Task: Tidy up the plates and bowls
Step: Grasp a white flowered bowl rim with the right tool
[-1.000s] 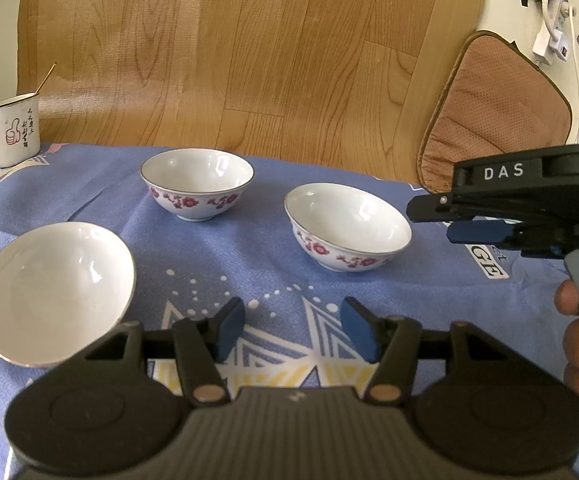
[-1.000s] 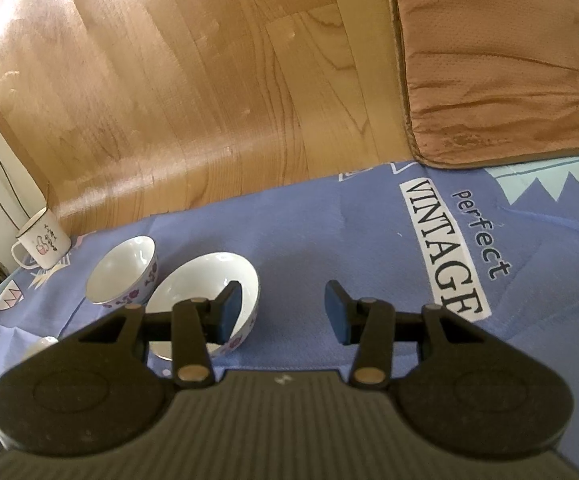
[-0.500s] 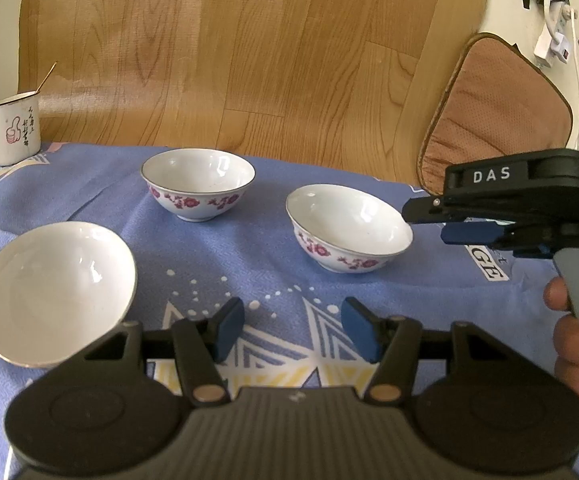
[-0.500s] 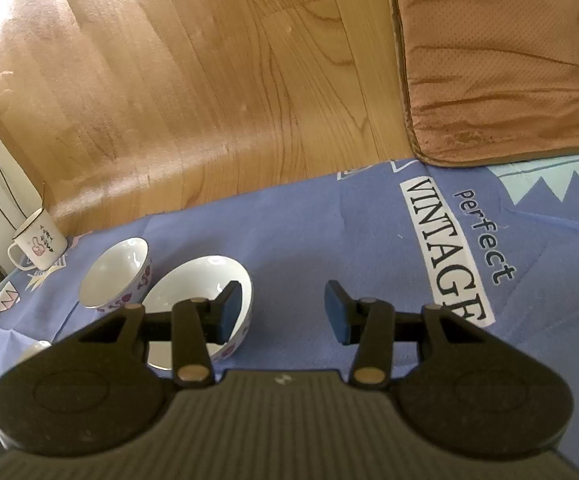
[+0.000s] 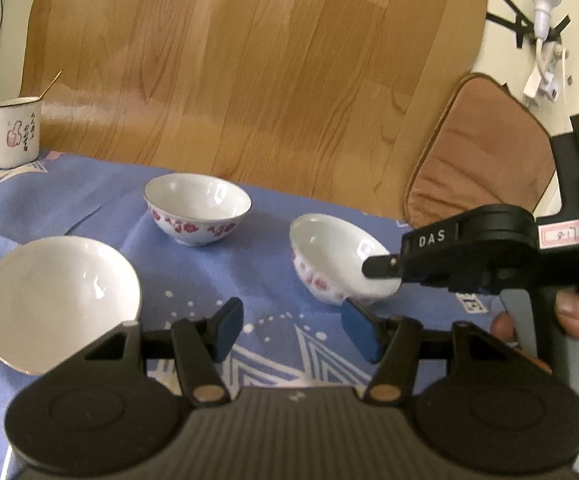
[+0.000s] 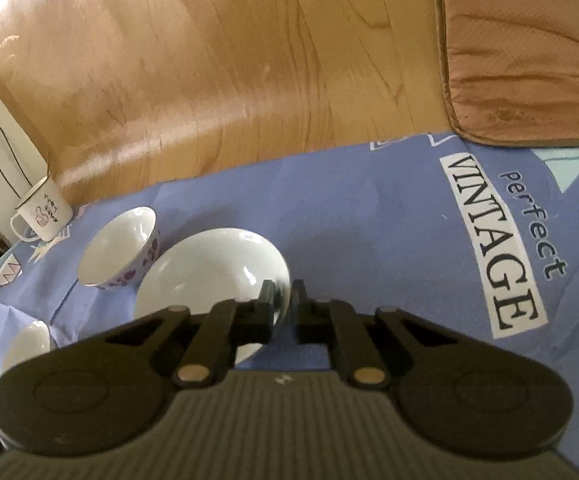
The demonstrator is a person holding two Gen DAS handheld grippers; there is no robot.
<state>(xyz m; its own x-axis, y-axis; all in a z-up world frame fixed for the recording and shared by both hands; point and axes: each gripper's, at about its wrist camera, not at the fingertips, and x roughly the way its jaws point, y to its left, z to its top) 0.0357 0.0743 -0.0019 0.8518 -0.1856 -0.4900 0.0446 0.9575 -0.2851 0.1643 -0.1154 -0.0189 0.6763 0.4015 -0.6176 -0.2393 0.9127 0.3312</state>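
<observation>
In the left wrist view, the left gripper hangs over the blue cloth on the worktop, its jaws about half open with nothing between them. A plain white dish lies near left. A flowered bowl stands upright farther back, centre. To the right, a second flowered bowl is tipped toward the left, its right rim pinched by the right gripper, which a hand holds by the grip. A white mug stands at the far left edge; a brown cushion lies on the wooden floor beyond.

In the right wrist view, the right gripper has just been closing its jaws, and they are now clamped on the near right rim of the tilted bowl, one finger inside, one outside. The other flowered bowl sits just beside it to the far left, the mug beyond that, and the white dish shows at the near left edge. The cloth carries the printed words "perfect VINTAGE" on the right.
</observation>
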